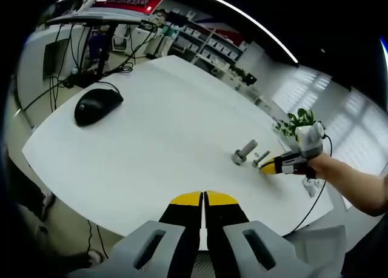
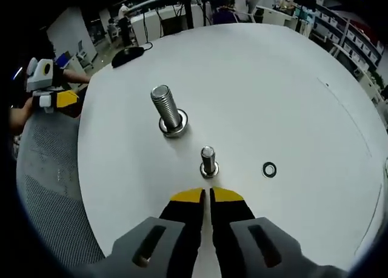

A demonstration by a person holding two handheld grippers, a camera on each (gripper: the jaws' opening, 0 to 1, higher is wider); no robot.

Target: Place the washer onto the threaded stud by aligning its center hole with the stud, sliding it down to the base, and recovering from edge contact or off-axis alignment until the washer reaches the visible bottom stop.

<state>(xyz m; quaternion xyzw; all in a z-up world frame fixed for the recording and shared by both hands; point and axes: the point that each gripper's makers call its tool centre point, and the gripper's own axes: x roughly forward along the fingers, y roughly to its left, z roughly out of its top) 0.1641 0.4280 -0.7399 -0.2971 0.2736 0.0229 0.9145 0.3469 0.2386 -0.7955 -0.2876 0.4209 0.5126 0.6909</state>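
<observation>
A small steel washer (image 2: 269,169) lies flat on the white table (image 2: 273,78), to the right of a short threaded stud (image 2: 208,161). A taller, thicker threaded stud (image 2: 168,111) stands beyond it with a wider ring at its base. My right gripper (image 2: 209,196) is shut with nothing in it, its tips just short of the short stud. In the left gripper view the right gripper (image 1: 268,167) reaches in from the right beside the short stud (image 1: 262,158) and the tall stud (image 1: 245,151). My left gripper (image 1: 203,199) is shut and empty, over the table's near edge.
A black mouse (image 1: 97,104) rests on the table (image 1: 170,120) at far left, with cables and desks behind it. The left gripper (image 2: 57,96) hangs off the table's left side in the right gripper view. A potted plant (image 1: 298,120) stands past the right gripper.
</observation>
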